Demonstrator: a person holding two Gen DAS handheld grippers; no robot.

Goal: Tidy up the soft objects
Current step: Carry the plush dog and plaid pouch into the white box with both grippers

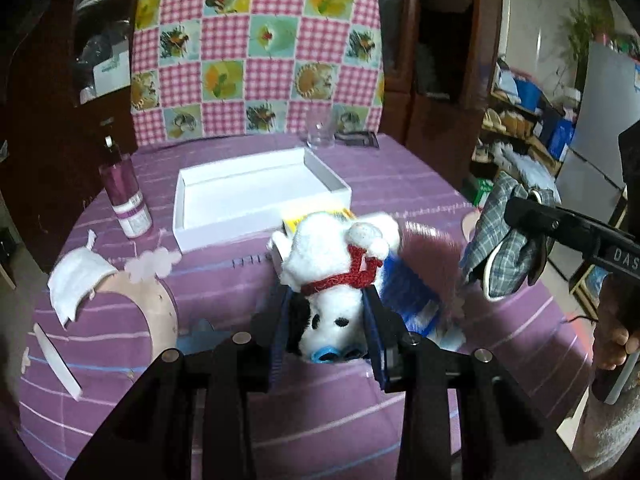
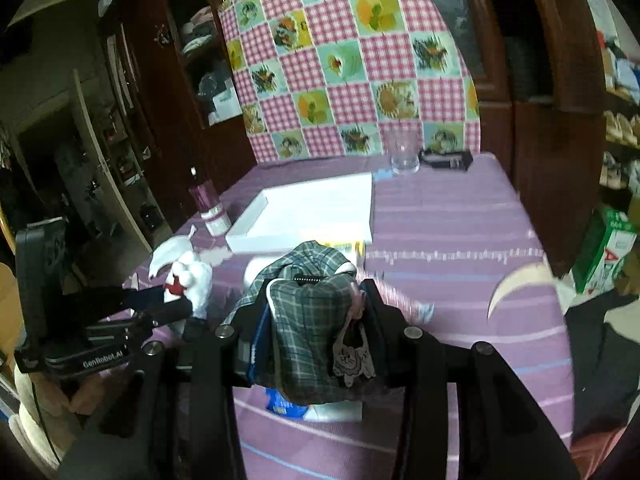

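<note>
White plush dog point(image 1: 336, 276) with black patches and a red knitted scarf sits clamped in the left gripper point(image 1: 328, 320), both pads pressing its head; long axis runs away from the camera, blue nose toward the wrist, rump and tail toward the white box point(image 1: 224, 220); held over the purple striped tablecloth point(image 1: 224, 280), just in front of the box's near wall; lower face cut off behind the finger linkage.

Grey-green plaid fabric pouch point(image 2: 308, 324) is pinched in the right gripper point(image 2: 316, 320), jaws partly closed on its sides; a bunched flap sticks up and away from the camera, a small grey charm dangles on its right side; bottom hidden behind the gripper body; held above the table near its front edge.

Box lies open and shallow, nothing visible inside it; a yellow-edged item point(image 1: 316, 216) pokes out at its near side, mostly covered by the dog; blue bristly thing point(image 1: 404, 292) beside the dog, blurred, can't identify; blue-and-white packet point(image 2: 292, 406) under the pouch, mostly hidden.

Purple bottle point(image 1: 126, 196) stands upright left of the box; clear glass point(image 2: 404, 152) upright at the far edge; white scraps point(image 1: 76, 280) and a pale crescent piece point(image 1: 160, 312) lie at front left; checked cloth point(image 1: 256, 40) hangs behind.
</note>
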